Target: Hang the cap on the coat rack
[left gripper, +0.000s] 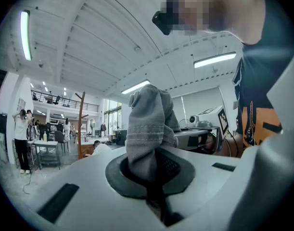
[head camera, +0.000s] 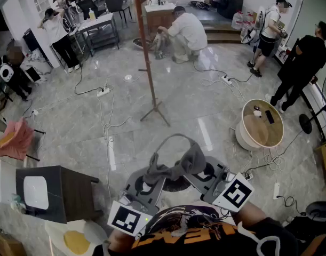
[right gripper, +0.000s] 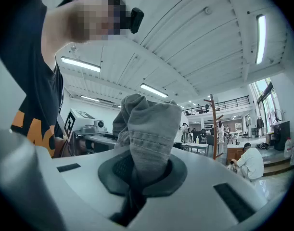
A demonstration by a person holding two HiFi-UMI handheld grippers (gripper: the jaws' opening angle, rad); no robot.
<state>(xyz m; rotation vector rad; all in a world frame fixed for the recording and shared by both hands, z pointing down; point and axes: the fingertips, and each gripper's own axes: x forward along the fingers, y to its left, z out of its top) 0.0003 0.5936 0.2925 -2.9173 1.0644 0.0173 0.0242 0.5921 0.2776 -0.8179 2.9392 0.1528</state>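
Head view: cap (head camera: 179,161) clamped between fingers (head camera: 155,190) of left gripper (head camera: 151,181); likewise right gripper (head camera: 204,173)

Big open room with a shiny grey marble-look floor (head camera: 205,111), and cables (head camera: 106,127) and power strips (head camera: 103,92) snaking all over it. There's a round light-wood table (head camera: 263,124) off to the right, a dark boxy cabinet (head camera: 72,196) lower left and a grey desk (head camera: 98,25) at the back. The white ribbed ceiling (right gripper: 209,42) has long strip lights (right gripper: 260,37), plus there's a railed balcony (left gripper: 60,101).
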